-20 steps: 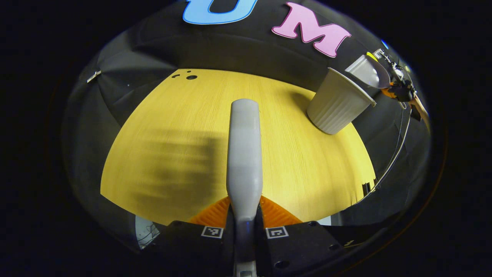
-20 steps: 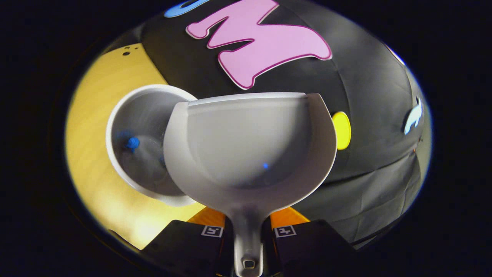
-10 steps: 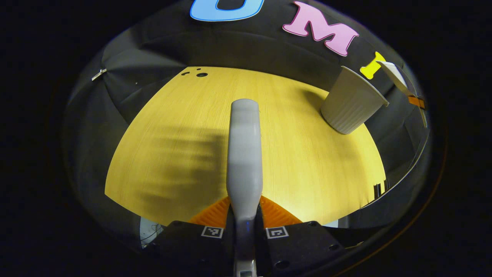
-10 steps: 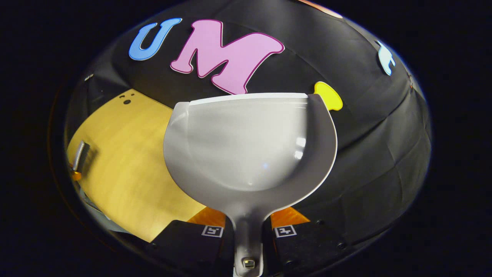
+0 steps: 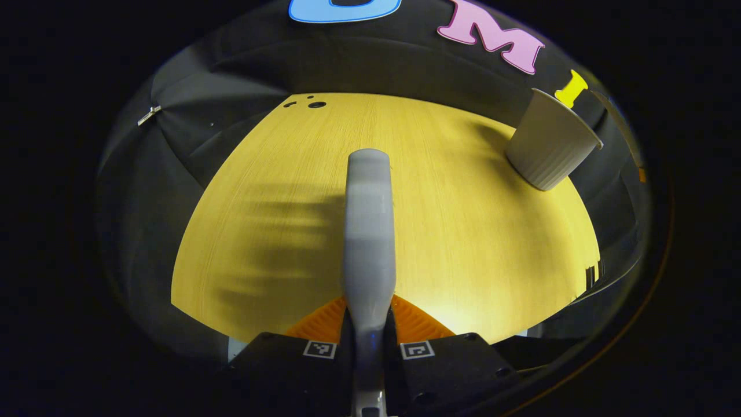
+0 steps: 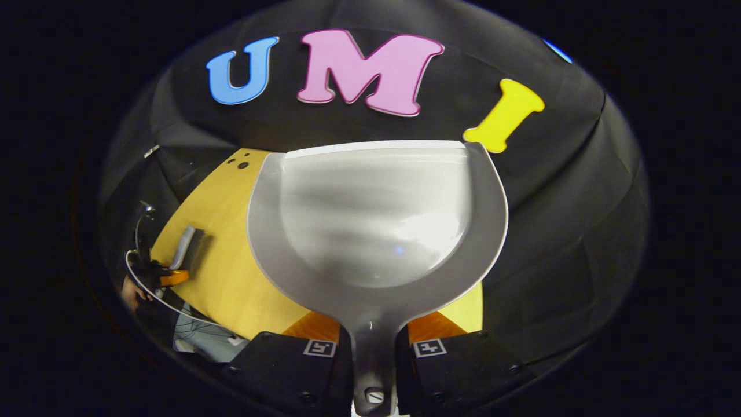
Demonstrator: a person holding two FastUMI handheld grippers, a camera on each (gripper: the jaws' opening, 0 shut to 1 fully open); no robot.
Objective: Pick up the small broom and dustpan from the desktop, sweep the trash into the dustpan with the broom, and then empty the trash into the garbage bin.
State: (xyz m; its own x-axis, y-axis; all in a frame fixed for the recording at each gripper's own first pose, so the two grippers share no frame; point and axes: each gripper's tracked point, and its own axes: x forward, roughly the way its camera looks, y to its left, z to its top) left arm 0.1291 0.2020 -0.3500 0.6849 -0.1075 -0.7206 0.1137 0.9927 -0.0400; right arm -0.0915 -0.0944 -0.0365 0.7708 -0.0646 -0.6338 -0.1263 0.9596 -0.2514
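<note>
Yellow wood-grain tabletop [image 5: 463, 231] under black booth cloth frames the closing stage of my sweep. My right hand-held gripper [image 6: 373, 347] is pressed onto the handle of the pale grey plastic dustpan [image 6: 376, 226], which juts straight ahead along my fingers, pan face up and, from what I see, bare of trash. My left hand-held gripper [image 5: 368, 347] pinches the grey handle of the small broom [image 5: 368, 226], its long axis likewise running forward above the tabletop. The ribbed white plastic garbage bin [image 5: 550, 145] stands far ahead and to the right of my broom. Emptying looks done; setting both tools down seems next, each handle-first along its gripper's line.
</note>
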